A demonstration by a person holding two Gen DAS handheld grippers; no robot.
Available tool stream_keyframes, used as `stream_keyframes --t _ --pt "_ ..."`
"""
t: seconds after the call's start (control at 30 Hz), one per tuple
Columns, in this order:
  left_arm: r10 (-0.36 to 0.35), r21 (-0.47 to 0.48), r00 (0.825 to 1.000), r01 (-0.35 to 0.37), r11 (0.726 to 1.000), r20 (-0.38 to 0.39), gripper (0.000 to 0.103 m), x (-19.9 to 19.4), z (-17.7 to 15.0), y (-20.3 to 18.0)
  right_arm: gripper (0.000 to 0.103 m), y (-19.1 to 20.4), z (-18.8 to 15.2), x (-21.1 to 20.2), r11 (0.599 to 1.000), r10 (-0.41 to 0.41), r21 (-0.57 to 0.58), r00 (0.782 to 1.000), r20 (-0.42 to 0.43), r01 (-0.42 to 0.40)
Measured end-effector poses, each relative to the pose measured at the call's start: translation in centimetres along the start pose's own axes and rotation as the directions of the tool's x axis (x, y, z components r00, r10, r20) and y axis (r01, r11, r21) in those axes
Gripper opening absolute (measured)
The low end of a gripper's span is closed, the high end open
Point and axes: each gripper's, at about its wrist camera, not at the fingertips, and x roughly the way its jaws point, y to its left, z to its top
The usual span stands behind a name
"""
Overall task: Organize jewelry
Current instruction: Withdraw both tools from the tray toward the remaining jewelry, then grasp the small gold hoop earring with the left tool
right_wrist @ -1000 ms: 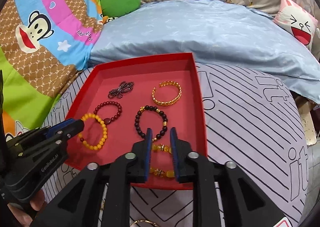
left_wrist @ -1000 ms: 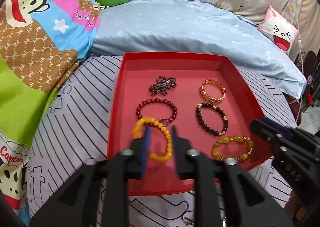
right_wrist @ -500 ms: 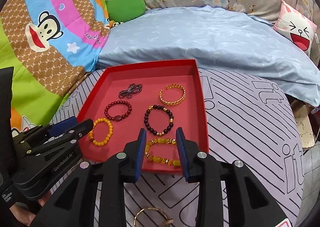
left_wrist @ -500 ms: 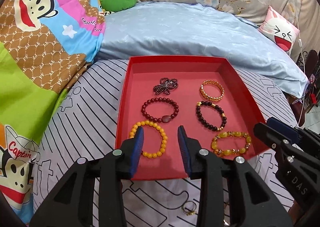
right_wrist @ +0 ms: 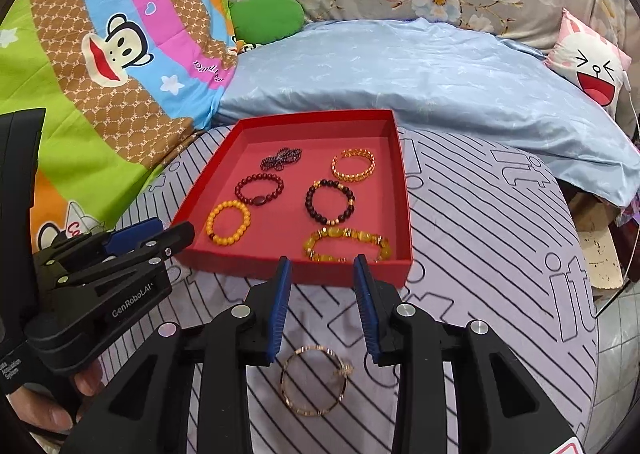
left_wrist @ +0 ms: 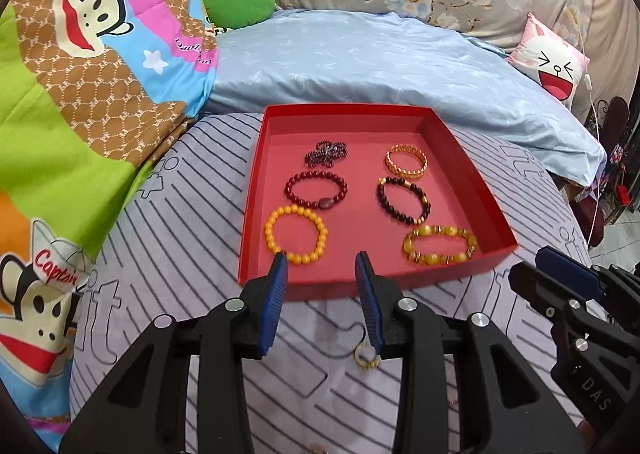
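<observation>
A red tray [left_wrist: 460, 158] [right_wrist: 402, 190] on the striped bedsheet holds several bracelets: orange beads [left_wrist: 295, 234], dark red beads [left_wrist: 316, 190], a dark bead bunch [left_wrist: 326, 153], a gold bangle [left_wrist: 406, 161], a dark bracelet [left_wrist: 404, 200] and a yellow stone bracelet [left_wrist: 440, 245]. My left gripper [left_wrist: 322, 266] is open and empty just before the tray's near edge. A gold ring [left_wrist: 366, 358] lies on the sheet beneath it. My right gripper [right_wrist: 322, 268] is open and empty at the tray's near rim. A thin gold bangle [right_wrist: 314, 380] lies on the sheet below it.
A blue quilt [left_wrist: 380, 66] lies behind the tray. A cartoon monkey blanket [left_wrist: 80, 66] rises at the left with a green cushion [left_wrist: 238, 0]. A pink-and-white face pillow [left_wrist: 554, 62] sits far right. The bed edge drops off at the right [right_wrist: 600, 254].
Both grippers have pulled back from over the tray and opened wider. The orange and yellow bracelets now lie free in the tray. The ring and thin bangle have come into view.
</observation>
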Motion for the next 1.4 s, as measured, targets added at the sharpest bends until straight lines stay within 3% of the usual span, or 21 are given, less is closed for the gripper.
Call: stream_keyframes --t 0.3,0.5,0.57,0.83,1.03,1.33,1.4 --pt "0.022 0.028 1.0 -0.021 0.999 -0.013 0.035 -1.7 -3.7 0.1 0.032 -0.8 -3.8 -1.4 1.0 -0.017 -0.004 0.999 -0.035 0.017" --pt "0.025 0.026 0.999 -0.024 0.999 -0.044 0.042 -2.3 -6.9 0.8 0.037 -1.2 -6.2 -2.0 1.0 -0.021 0.002 0.998 -0.057 0.021" --pt "0.034 0.018 0.998 -0.033 0.999 -0.052 0.051 -2.4 -8.1 1.1 0.039 -1.2 -7.1 -2.0 1.0 -0.016 0.005 0.998 -0.067 0.017" --pt "0.083 0.041 0.991 -0.079 0.996 -0.101 0.053 -1.7 -11.8 1.5 0.04 -1.1 -9.2 -1.9 1.0 -0.018 0.003 0.995 -0.1 0.018" --pt "0.085 0.056 0.99 -0.08 0.995 -0.11 0.058 -1.4 -13.2 1.4 0.04 -0.7 -9.9 -1.7 1.0 -0.023 -0.011 0.994 -0.105 0.022" --pt "0.075 0.046 0.993 -0.071 0.996 -0.094 0.058 -0.9 -13.6 1.4 0.04 -0.6 -10.3 -1.1 1.0 -0.02 -0.005 0.992 -0.124 0.019" --pt "0.064 0.043 0.994 -0.061 0.997 -0.093 0.054 -0.9 -13.7 1.4 0.04 -0.7 -10.3 -0.9 1.0 -0.021 -0.003 0.992 -0.126 0.021"
